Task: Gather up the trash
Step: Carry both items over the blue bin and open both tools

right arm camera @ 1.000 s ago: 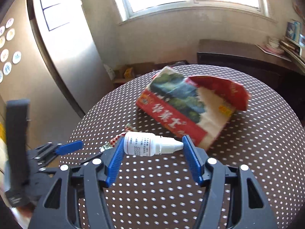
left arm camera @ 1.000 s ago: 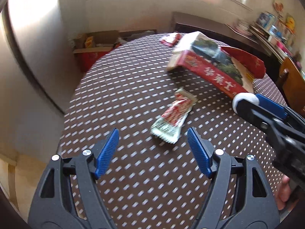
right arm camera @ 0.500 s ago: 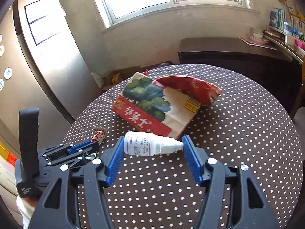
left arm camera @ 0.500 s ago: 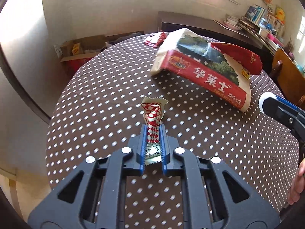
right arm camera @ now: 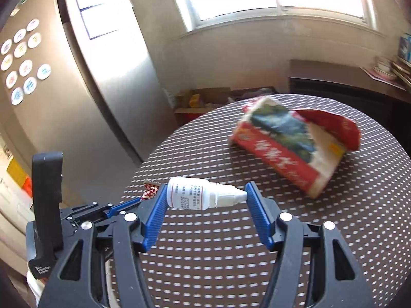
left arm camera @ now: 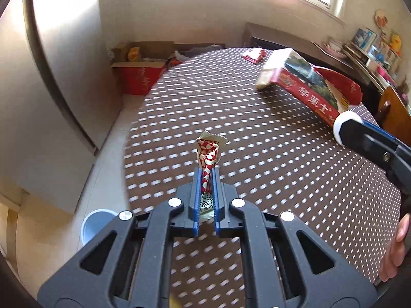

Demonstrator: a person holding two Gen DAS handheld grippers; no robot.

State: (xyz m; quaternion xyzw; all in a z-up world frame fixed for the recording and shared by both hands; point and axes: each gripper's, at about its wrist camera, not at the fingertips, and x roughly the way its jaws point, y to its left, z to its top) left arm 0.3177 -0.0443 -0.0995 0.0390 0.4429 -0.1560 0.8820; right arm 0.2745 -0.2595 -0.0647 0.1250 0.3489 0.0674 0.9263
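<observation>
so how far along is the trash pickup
Nothing shows as binned yet. In hand: the left claw is shut on the red-and-white snack wrapper, and the right claw grips the small white bottle end to end. Left on the table: the big red paper bag and a small red wrapper at the far edge.

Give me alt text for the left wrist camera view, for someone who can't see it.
The left gripper is shut on a red-and-white checked candy wrapper, held upright above a brown polka-dot table. Farther back lies a large red and green snack bag; at the right edge, the right gripper carries a small white bottle.
</observation>
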